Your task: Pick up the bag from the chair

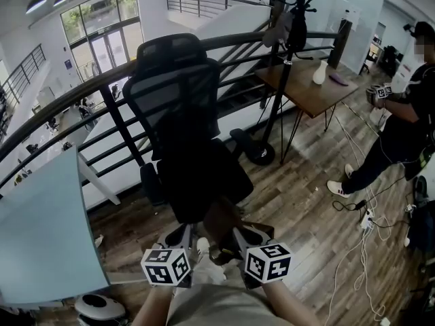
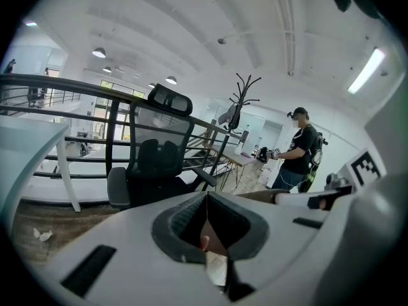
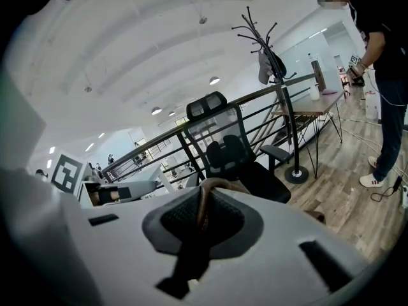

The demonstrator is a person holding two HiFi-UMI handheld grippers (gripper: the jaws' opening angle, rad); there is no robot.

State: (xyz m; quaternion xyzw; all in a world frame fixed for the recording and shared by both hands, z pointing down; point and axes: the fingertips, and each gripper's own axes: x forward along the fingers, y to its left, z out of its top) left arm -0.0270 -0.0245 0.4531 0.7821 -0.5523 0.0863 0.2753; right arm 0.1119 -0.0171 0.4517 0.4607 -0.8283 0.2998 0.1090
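The jaws first: the right gripper [image 3: 203,217] is pinched nearly closed on a brown strap [image 3: 203,196] of the bag [image 1: 224,224]. The left gripper [image 2: 205,203] is closed too, with a sliver of brown caught between its pads (bag material, I'd guess). The bag hangs between the two grippers, close in to the person and just in front of the black chair [image 1: 187,114], whose seat looks bare. So the pick-up seems essentially done; all that's left, I reckon, is carrying it clear.
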